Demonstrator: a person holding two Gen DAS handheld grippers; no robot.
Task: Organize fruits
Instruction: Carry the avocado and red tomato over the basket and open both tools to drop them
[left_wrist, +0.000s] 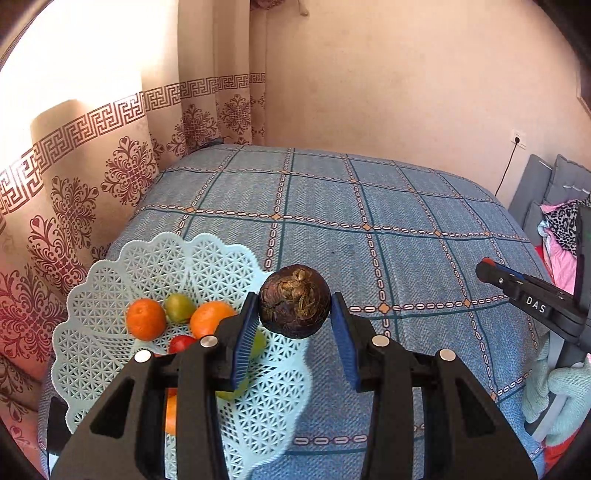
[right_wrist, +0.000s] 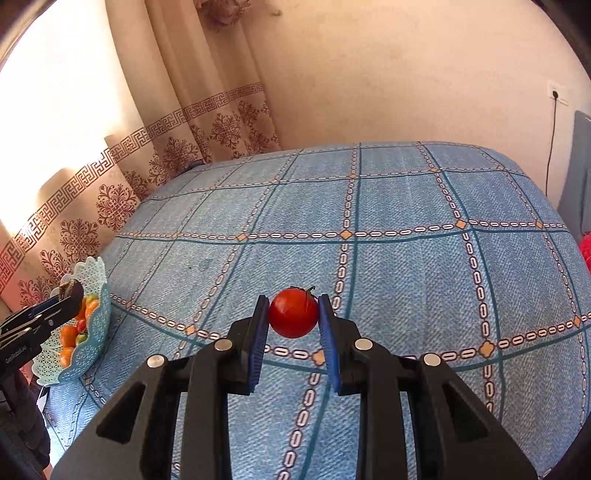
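a dark brown, rough-skinned round fruit (left_wrist: 294, 301), possibly a mangosteen, is held between the blue pads of the left gripper (left_wrist: 294, 314), just past the near rim of a pale turquoise lattice basket (left_wrist: 110, 266). the left pad touches the fruit; a thin gap seems to show at the right pad, so a firm pinch cannot be confirmed. in the basket, two oranges (left_wrist: 146, 319), a green fruit (left_wrist: 179, 307) and a small red fruit (left_wrist: 181, 343) are seen, with more fruit partly hidden behind the gripper's fingers.

a red tomato (right_wrist: 293, 312) with a short green stem is pinched between the pads of the right gripper (right_wrist: 293, 314), both pads pressed against its sides, above a blue checked bedspread (right_wrist: 406, 206). the basket is set at the bed's left edge, well apart from the tomato, beside a patterned curtain (left_wrist: 74, 206). a wall socket (left_wrist: 519, 139) with a black cable is seen on the far wall.
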